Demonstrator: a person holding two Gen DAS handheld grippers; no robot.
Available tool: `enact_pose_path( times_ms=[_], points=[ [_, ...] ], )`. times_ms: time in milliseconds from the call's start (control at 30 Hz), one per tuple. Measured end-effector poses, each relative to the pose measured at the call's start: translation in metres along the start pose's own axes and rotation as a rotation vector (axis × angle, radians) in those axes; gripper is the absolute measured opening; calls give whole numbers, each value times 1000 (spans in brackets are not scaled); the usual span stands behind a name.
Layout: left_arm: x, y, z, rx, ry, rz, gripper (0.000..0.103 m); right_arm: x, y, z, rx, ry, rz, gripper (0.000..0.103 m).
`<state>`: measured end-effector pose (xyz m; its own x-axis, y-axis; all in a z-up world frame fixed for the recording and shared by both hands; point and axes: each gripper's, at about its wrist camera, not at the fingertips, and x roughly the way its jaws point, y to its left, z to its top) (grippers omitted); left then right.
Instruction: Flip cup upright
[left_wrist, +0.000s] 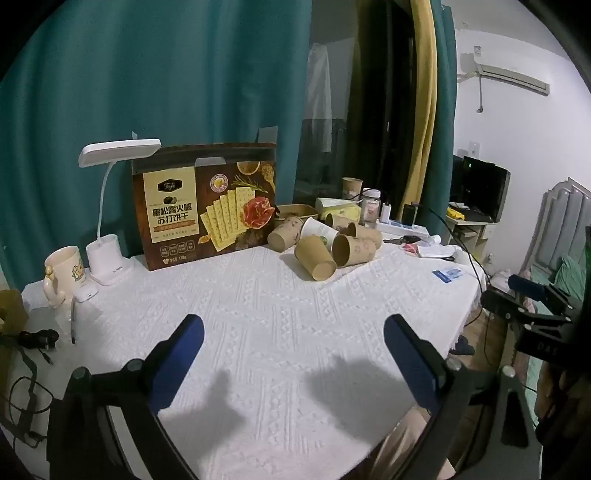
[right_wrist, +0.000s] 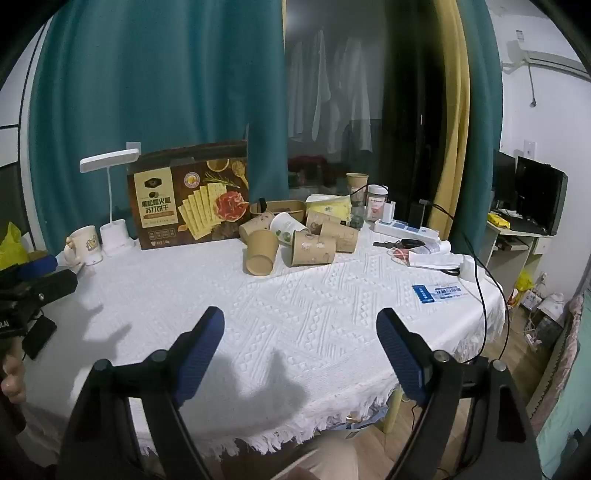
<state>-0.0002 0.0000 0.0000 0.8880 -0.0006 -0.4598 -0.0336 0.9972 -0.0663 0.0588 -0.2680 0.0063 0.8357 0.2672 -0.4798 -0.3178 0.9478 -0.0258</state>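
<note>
Currently, both grippers are held above the near part of the white tablecloth (left_wrist: 280, 295), angled downward toward the table. The left gripper (left_wrist: 291, 354) has its blue-padded jaws spread wide with nothing between them. The right gripper (right_wrist: 299, 350) is likewise spread wide and empty; it also appears at the right edge of the left wrist view. A cluster of brown paper cups (right_wrist: 295, 236) lies at the far side of the table, right of the cracker box (right_wrist: 188, 201), well apart from both sets of jaws. The nearest cup (right_wrist: 260, 253) lies tipped, its base facing the cameras.
</note>
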Motion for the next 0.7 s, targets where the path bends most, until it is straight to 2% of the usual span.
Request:
enact_pose_path(
  times_ms=[700],
  points=[
    [-4,1,5,-3,-7,-10,98,-1,0,4,-7,4,-3,83]
  ],
)
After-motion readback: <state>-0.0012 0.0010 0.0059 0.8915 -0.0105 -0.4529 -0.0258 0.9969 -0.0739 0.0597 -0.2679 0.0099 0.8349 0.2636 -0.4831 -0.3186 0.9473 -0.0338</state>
